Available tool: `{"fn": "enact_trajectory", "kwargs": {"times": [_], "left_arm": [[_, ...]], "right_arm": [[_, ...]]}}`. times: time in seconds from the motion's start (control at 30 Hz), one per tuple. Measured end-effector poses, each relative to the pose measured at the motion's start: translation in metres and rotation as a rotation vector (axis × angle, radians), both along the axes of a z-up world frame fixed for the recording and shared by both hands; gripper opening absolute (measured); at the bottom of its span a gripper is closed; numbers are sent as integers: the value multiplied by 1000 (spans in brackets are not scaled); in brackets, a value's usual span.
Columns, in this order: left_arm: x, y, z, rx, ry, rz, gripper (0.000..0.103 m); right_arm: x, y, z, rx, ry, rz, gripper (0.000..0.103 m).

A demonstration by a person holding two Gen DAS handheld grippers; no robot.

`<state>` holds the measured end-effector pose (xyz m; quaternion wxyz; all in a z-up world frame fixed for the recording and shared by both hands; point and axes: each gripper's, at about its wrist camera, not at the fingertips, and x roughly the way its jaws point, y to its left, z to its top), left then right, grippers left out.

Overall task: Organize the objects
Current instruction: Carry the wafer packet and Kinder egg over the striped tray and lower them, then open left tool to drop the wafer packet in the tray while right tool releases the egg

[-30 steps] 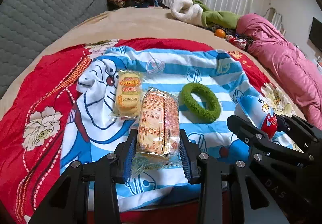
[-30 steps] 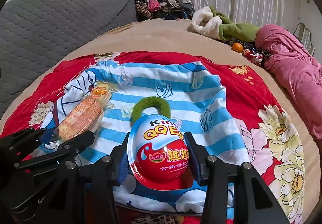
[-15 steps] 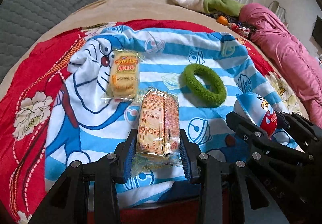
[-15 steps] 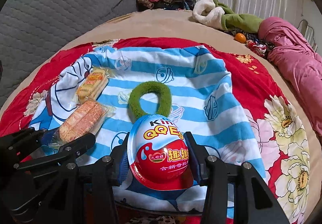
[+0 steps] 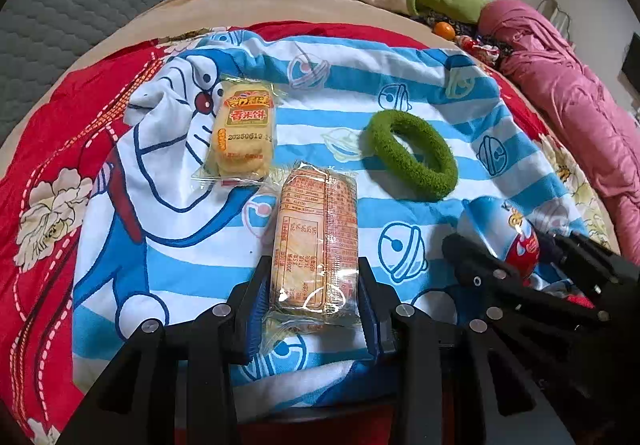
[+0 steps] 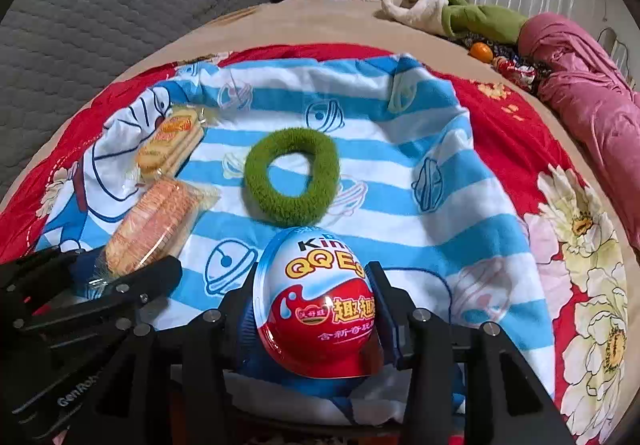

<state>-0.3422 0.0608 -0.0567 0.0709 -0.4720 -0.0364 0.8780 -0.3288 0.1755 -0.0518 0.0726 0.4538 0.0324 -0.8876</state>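
Two of four items were in hand above the striped cartoon cloth (image 5: 400,85): the left gripper (image 5: 314,299) clamped the cracker packet (image 5: 316,241), the right gripper (image 6: 316,319) clamped the toy egg (image 6: 316,301). On that cloth lay the green ring (image 6: 292,177) and yellow cake packet (image 5: 242,137), seemingly unsorted.

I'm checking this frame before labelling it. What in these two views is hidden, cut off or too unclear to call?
- Left wrist view: the Kinder egg is half hidden behind the right gripper.
- Right wrist view: the near end of the orange cracker pack is covered by the left gripper.
- Both views: whether either held item touches the striped cloth cannot be told.
- Left wrist view: small print on the yellow rice-cracker pack is too small.
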Motion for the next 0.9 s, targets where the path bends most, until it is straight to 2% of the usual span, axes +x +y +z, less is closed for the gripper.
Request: {"fn": "enact_trajectory", "kwargs": {"times": [0.4,0.43,0.5,0.57,0.63,0.7,0.9], "left_arm": [[1,-7,1,18,-29,8,44],[1,-8,1,22,-36,10,47],[1,-10,2,33,-45,4,59],[3,-14,6,30,-44,17,67],[6,-18,10,33,-38,29,69],[9,-23,14,35,-39,36,78],[24,-37,28,37,-31,62,79]], "right_arm": [[-1,1,-7,13,-41,-9,51],[-1,1,-6,14,-46,-12,53],[-1,0,-4,29,-45,-10,60],[0,0,0,71,-35,-26,69],[1,2,5,65,-26,-30,75],[2,5,11,50,-21,-39,83],[13,5,31,62,7,-30,91]]}}
